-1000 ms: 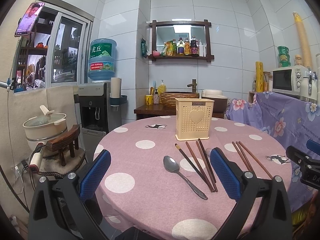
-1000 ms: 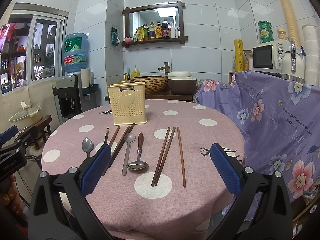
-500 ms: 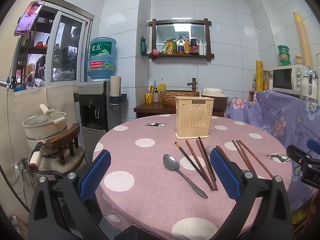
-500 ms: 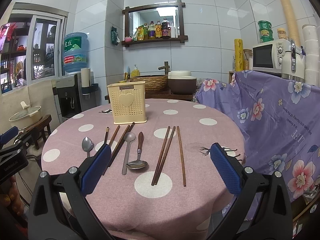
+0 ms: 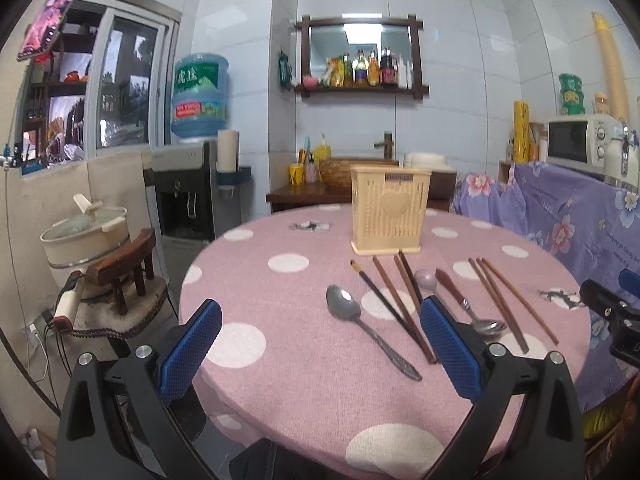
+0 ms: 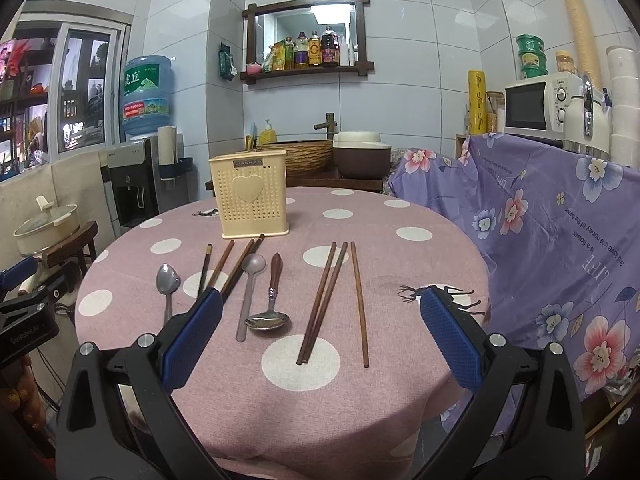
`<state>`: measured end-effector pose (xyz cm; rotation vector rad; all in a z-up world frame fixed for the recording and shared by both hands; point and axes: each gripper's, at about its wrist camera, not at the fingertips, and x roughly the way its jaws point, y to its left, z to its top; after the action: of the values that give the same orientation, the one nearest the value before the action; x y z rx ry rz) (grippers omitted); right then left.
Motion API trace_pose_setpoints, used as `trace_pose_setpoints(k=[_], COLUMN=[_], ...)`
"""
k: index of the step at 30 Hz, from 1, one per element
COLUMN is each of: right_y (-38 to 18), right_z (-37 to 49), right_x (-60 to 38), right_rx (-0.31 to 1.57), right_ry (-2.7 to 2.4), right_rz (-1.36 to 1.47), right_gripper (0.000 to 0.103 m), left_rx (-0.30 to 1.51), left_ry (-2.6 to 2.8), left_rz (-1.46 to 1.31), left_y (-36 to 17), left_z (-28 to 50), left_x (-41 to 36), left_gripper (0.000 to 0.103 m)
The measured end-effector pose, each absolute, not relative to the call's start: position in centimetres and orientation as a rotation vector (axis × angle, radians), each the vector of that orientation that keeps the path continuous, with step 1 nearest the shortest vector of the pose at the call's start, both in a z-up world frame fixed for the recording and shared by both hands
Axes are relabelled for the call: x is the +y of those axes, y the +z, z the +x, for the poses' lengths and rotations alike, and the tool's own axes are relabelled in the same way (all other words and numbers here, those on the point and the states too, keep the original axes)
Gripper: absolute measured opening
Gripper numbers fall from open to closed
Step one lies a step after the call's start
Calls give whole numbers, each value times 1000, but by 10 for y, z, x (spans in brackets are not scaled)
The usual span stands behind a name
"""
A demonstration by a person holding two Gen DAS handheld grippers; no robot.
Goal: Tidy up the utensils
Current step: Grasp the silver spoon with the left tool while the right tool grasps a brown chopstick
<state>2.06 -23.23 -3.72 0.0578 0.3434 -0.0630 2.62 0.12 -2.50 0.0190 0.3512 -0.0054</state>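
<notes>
The right gripper (image 6: 320,332) hangs with jaws spread wide and nothing between them, low over the near edge of the round pink polka-dot table (image 6: 420,264); straight ahead of it, framed by its blue pads, lie three brown wooden chopsticks (image 6: 324,300), long axes running away from the tool toward the cream perforated plastic utensil holder (image 6: 252,196) standing further off and to its left. The left gripper (image 5: 320,344), equally wide and empty, has the plain steel spoon (image 5: 360,324) ahead between its pads, handle slanting toward its right finger, so each tool likely takes its own nearest piece
</notes>
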Motion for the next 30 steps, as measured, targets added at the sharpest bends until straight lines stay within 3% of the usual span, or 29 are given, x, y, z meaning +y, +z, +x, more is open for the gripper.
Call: trace_pose_setpoints(k=[8, 16, 19, 27, 30], right_y=[-54, -61, -63, -81, -85], right_z=[59, 139, 175, 260, 281], right_x=[-252, -283, -287, -311, -307], right_rx=[474, 636, 695, 899, 922], right_ry=[-131, -105, -82, -29, -34], right_rz=[3, -14, -29, 101, 81], right_gripper=[98, 98, 89, 49, 43], left_rx=[576, 595, 619, 757, 761], left_ry=[1, -6, -29, -72, -75], left_rz=[6, 68, 66, 4, 8], left_y=[-44, -29, -28, -47, -48], left_z=[71, 115, 131, 154, 153], left_x=[12, 13, 10, 1, -4], left_gripper=[99, 98, 96, 88, 88])
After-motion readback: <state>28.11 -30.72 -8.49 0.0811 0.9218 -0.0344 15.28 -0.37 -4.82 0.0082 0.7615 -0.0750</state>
